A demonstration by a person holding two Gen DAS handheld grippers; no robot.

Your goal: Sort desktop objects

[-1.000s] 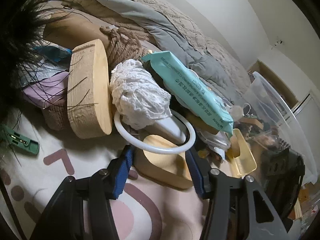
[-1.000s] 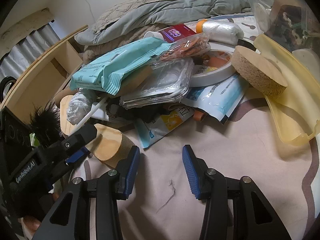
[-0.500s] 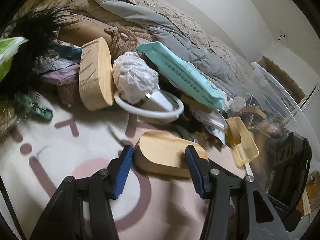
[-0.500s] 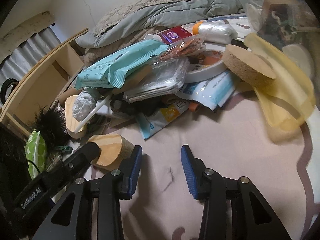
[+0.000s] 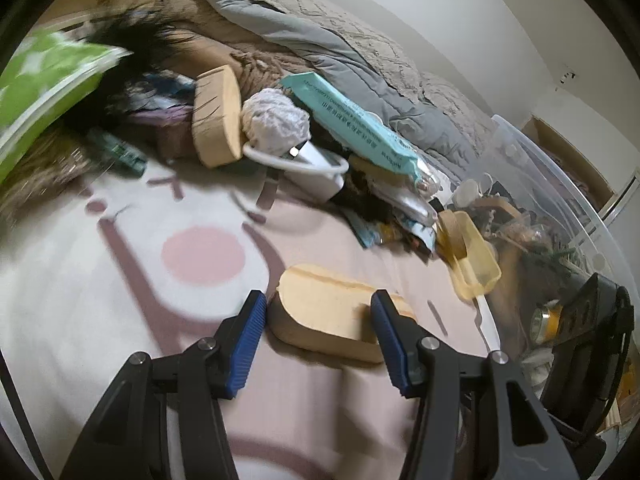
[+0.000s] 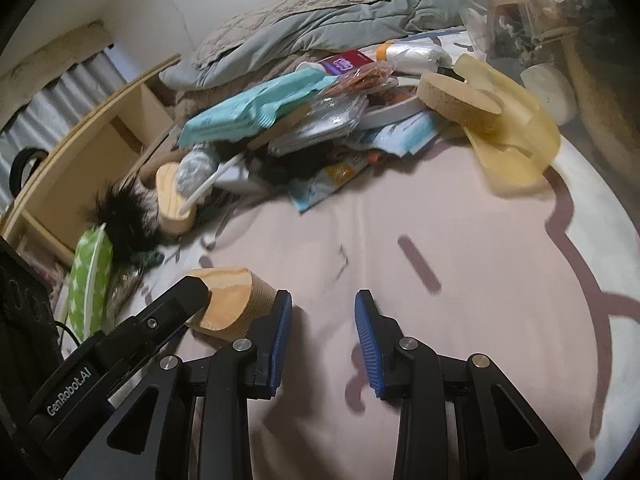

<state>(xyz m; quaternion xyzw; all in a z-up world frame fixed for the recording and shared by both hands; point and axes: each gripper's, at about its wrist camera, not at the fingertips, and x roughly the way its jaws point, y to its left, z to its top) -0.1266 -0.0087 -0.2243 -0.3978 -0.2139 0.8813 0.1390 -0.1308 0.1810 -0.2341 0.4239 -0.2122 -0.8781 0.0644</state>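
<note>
Two pale wooden blocks are showing, both oval with smooth flat faces. One wooden block (image 5: 332, 316) is lying flat on the pink-patterned blanket (image 5: 120, 280), out in front of the clutter, and the left tool (image 5: 318, 306) is gripping it across its width, blue ribbed pads pressing on either side. The other block (image 5: 216, 116) is standing on edge in the pile. The right wrist view is also showing one round cork disc (image 6: 456, 96) with a grainy rim, leaning on the yellow scoop.

One each of the rest: a teal pack of wipes (image 5: 352, 124), soft and crinkled, lying across the top of the heap; a knobbly white ball of cloth (image 5: 276, 120) just beside the standing block; a translucent yellow plastic scoop (image 5: 476, 264); a green dotted packet (image 5: 44, 84), blurred at the left edge; a tuft of black feathers (image 5: 120, 52); a clear plastic bin (image 5: 560, 184) at the right, holding mixed items too small to tell. A grey quilt (image 5: 320, 36) is bunched up behind.

Both tools are sloping downward toward the blanket, side by side. The right tool (image 6: 322, 312) is hanging over bare blanket with its jaws drawn in narrow and nothing between them; the held block is sitting just to its left.
</note>
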